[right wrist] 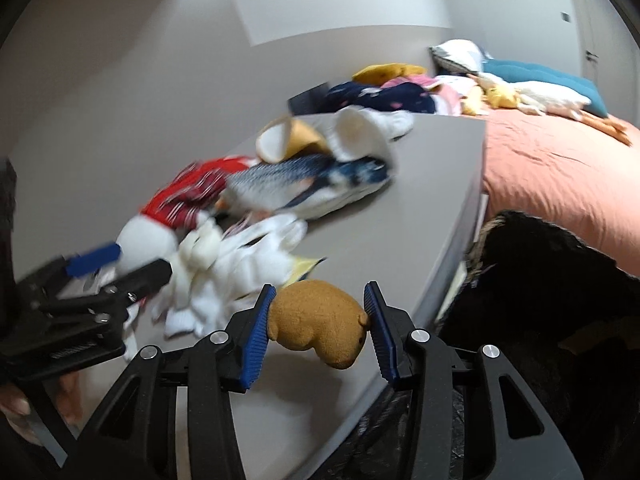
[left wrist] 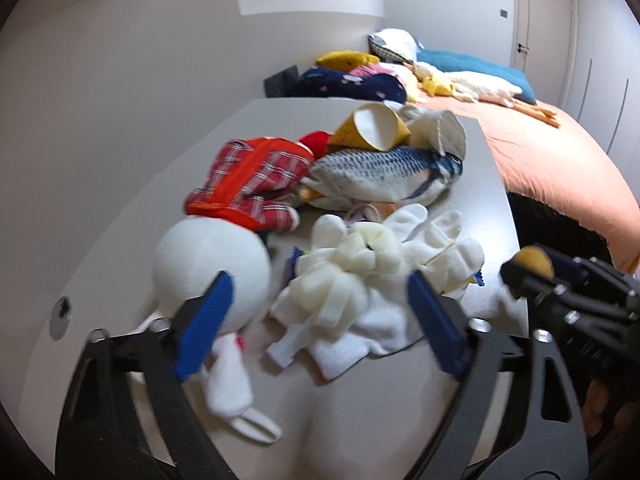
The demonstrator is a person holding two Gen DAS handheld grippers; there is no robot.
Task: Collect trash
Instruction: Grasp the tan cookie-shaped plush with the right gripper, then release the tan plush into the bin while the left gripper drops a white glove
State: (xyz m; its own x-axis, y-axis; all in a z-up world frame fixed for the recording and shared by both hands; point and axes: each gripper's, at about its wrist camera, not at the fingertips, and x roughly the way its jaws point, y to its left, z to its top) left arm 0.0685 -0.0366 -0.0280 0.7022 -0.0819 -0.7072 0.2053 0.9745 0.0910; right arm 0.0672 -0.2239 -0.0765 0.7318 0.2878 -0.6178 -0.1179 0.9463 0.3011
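Note:
My left gripper [left wrist: 320, 314] stands open low over the grey desk [left wrist: 120, 216], its blue pads [left wrist: 204, 316] on either side of a heap of white fluffy cloth and socks [left wrist: 344, 280] without pressing on it. A white plush ball [left wrist: 212, 268] lies just left of it. My right gripper [right wrist: 318, 334] is shut on a brown spongy lump [right wrist: 316, 324], held above the desk's right edge. That lump [left wrist: 534, 262] also shows at the right of the left wrist view. A yellow paper cup [left wrist: 372, 128] lies on its side at the far end of the pile.
A red plaid garment [left wrist: 252, 176] and a fish-shaped plush [left wrist: 384, 176] lie mid-desk. A yellow wrapper corner [right wrist: 306, 266] pokes from under the white cloth. A black bag [right wrist: 540, 280] gapes beside the desk's right edge. An orange bed [left wrist: 560, 160] with pillows lies beyond.

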